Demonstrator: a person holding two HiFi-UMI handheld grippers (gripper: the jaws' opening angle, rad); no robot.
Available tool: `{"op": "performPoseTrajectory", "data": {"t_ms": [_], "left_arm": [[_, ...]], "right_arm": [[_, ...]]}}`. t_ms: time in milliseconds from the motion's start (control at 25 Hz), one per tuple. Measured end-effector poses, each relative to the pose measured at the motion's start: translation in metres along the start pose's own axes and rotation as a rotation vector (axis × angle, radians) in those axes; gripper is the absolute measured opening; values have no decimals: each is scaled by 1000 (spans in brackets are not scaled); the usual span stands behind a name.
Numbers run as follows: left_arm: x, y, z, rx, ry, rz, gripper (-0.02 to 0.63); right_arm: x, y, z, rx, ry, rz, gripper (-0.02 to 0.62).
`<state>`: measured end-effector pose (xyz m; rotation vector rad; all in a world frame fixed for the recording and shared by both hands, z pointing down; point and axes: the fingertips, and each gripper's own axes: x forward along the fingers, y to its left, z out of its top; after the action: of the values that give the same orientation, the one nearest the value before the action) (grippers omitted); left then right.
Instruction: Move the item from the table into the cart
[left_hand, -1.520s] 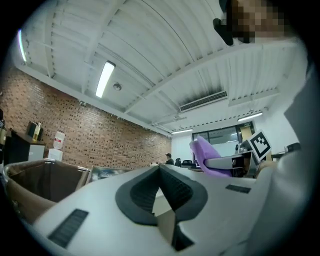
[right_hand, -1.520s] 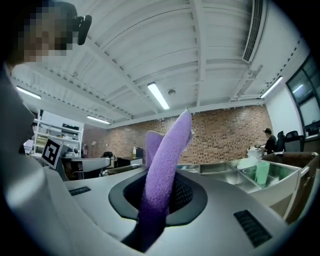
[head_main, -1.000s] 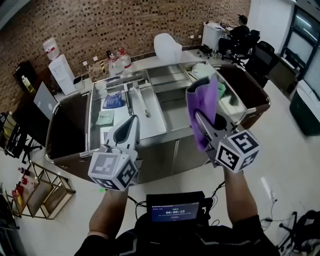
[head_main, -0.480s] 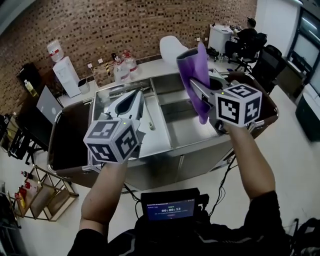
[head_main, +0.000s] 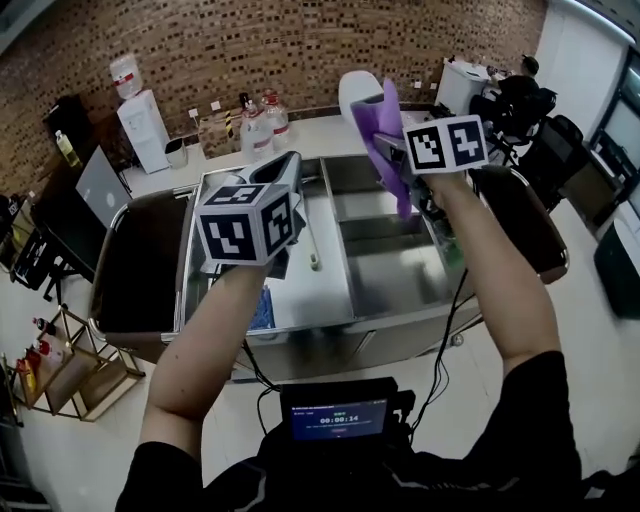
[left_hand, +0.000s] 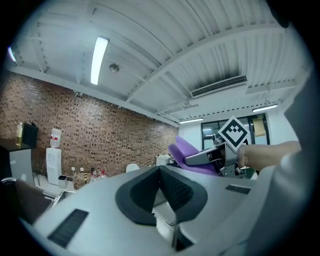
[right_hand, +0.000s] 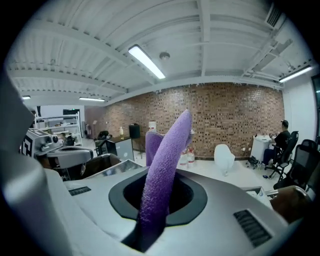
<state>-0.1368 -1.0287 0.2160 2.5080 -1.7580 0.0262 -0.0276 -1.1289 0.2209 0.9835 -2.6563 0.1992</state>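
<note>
Cloth (right_hand: 165, 150) sits clamped in right gripper (right_hand: 159, 200); left gripper (left_hand: 162, 192) is closed, empty; best grip tight until release.

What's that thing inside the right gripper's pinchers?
A fuzzy purple cloth, pinched tight by the right gripper. Most of it sticks up in the air. The bit deep between the jaws is covered, so you can't see it.

Bright ceiling strip lights (left_hand: 100, 60); fisheye edges dark, blurred.
</note>
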Motion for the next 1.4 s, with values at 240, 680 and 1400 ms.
{"op": "performPoseTrajectory", "data": {"t_ms": [240,680,1400], "left_arm": [[60,23,-42,6,116,58,0],[139,84,-113,-67,277,97,0],[185,112,-176,-87,382,76,0]], "right_arm": [[72,-42,-52,0,172,22,34],[173,-68,-140,-34,524,82,34],[234,-93,-220,-60,796,43,38]]}}
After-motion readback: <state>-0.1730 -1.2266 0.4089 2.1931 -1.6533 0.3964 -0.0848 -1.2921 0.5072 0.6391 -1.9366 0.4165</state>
